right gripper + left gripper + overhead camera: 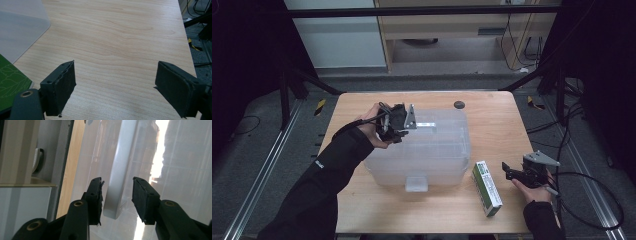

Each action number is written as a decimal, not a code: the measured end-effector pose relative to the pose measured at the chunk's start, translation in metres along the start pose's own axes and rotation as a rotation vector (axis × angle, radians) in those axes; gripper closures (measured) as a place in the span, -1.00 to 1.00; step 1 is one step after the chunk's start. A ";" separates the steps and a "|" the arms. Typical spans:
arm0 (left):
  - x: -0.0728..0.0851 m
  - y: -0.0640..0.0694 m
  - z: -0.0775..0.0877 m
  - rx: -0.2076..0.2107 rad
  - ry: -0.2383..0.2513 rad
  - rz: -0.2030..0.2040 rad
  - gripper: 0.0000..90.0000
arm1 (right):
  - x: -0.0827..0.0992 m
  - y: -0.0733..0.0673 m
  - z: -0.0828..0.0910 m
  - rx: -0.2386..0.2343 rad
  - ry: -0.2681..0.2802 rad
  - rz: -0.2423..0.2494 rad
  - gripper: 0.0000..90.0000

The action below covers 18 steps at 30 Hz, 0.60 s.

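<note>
- The left gripper (399, 121) is over the far left part of the clear plastic box (422, 150), held in the person's left hand (374, 125).
- In the left gripper view, its two black jaws stand part way open, one on each side of a white latch (117, 175) on the box lid.
- One jaw is just beside the latch and the other has a gap, so the pads do not press on it.
- The clear plastic box sits in the middle of the wooden table (492, 120), with its lid on. A second white latch (416, 183) is on its near side.
- The right gripper (512, 172) is near the right edge of the table, held in the person's right hand (534, 190). It points left.
- In the right gripper view, its jaws are wide apart with bare table wood between them. It holds nothing.
- A green and white carton (486, 188) lies flat on the table, between the box and the right gripper, just beside the box's near right corner.
- A small dark round spot (459, 105) is on the far side of the table, behind the box.
</note>
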State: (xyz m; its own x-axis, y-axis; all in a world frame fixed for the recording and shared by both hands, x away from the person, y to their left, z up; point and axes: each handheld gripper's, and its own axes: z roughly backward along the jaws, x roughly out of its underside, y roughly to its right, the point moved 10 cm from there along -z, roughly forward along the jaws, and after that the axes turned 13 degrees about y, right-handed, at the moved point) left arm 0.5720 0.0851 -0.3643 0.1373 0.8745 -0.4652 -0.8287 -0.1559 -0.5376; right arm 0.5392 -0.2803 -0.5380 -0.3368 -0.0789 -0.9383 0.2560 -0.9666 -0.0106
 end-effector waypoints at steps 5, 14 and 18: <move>0.002 0.000 -0.004 -0.001 -0.016 -0.007 0.44 | 0.000 0.000 0.000 -0.002 0.000 -0.001 -0.61; 0.001 -0.004 -0.005 -0.011 -0.037 -0.040 0.60 | -0.004 -0.003 0.001 -0.019 0.010 -0.001 -0.53; 0.001 -0.004 -0.004 -0.004 -0.044 -0.051 0.61 | -0.007 -0.004 0.001 -0.028 0.015 0.003 -0.50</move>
State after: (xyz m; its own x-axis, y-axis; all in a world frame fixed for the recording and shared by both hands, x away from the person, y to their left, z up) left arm 0.5777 0.0847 -0.3659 0.1550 0.9009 -0.4055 -0.8188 -0.1125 -0.5630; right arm 0.5391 -0.2762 -0.5314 -0.3225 -0.0780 -0.9434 0.2820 -0.9593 -0.0171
